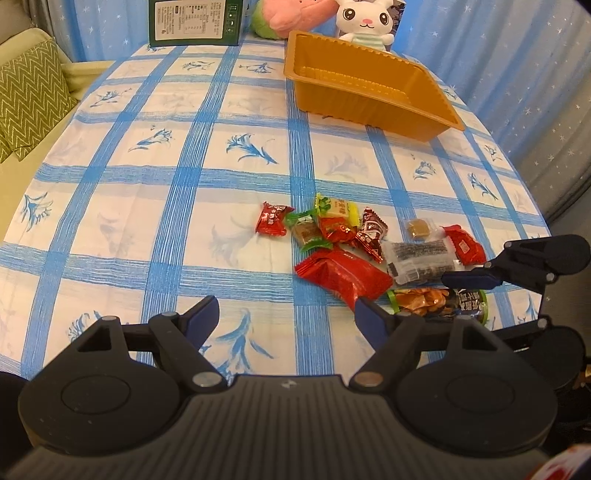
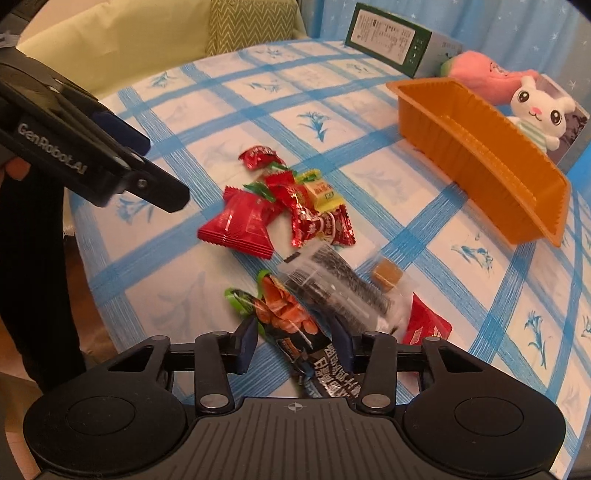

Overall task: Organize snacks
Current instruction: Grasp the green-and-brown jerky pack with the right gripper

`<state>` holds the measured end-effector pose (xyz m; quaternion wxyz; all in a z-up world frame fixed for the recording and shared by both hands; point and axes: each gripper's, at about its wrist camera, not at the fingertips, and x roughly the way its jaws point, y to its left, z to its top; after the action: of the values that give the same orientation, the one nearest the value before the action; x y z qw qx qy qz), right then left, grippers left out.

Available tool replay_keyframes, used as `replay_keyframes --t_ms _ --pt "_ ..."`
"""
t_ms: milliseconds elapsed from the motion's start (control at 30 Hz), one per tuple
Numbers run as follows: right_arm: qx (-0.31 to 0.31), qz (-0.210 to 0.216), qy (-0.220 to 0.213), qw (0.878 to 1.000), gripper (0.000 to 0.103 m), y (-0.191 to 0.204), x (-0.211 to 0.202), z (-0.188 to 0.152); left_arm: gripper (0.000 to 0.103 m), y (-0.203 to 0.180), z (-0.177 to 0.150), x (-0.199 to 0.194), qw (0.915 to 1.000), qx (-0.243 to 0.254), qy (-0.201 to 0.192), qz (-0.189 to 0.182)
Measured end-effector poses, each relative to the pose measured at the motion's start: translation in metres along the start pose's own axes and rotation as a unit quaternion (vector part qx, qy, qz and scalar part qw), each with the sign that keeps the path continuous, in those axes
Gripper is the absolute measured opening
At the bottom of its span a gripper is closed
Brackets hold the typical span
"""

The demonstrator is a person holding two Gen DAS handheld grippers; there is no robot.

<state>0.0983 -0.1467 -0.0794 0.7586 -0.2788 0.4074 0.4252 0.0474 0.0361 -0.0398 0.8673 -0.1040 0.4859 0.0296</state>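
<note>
A pile of wrapped snacks point(image 1: 343, 236) lies on the blue-checked tablecloth, also in the right wrist view point(image 2: 295, 218). An empty orange tray point(image 1: 369, 88) stands at the far right, seen too in the right wrist view point(image 2: 480, 155). My left gripper point(image 1: 286, 317) is open and empty, just short of the big red packet point(image 1: 340, 273). My right gripper point(image 2: 295, 343) is open with its fingers on either side of a dark packet with orange print point(image 2: 295, 332), which lies on the table; in the left wrist view the packet point(image 1: 436, 301) sits under that gripper point(image 1: 476, 277).
A green box point(image 1: 195, 22) and plush toys point(image 1: 365, 18) stand at the table's far edge behind the tray. A sofa with a green zigzag cushion point(image 1: 26, 99) is left of the table. A blue starred curtain point(image 1: 517, 74) hangs on the right.
</note>
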Motion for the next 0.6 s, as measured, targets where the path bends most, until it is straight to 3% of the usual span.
replay_keyframes --t_ms 300,467,600 --pt "0.054 -0.012 0.024 0.998 0.039 0.0007 -0.0029 0.0039 0.078 0.0009 -0.0018 0.0021 0.9999 -0.007 0.003 -0.007" --pt "0.041 -0.01 0.012 0.999 0.039 0.0011 0.0035 0.0012 0.078 -0.0025 -0.002 0.0022 0.9999 -0.006 0.003 -0.013" --pt "0.065 -0.011 0.011 0.998 0.029 0.0003 -0.0031 -0.0023 0.078 -0.0015 -0.0023 0.0022 0.9998 -0.011 0.002 -0.016"
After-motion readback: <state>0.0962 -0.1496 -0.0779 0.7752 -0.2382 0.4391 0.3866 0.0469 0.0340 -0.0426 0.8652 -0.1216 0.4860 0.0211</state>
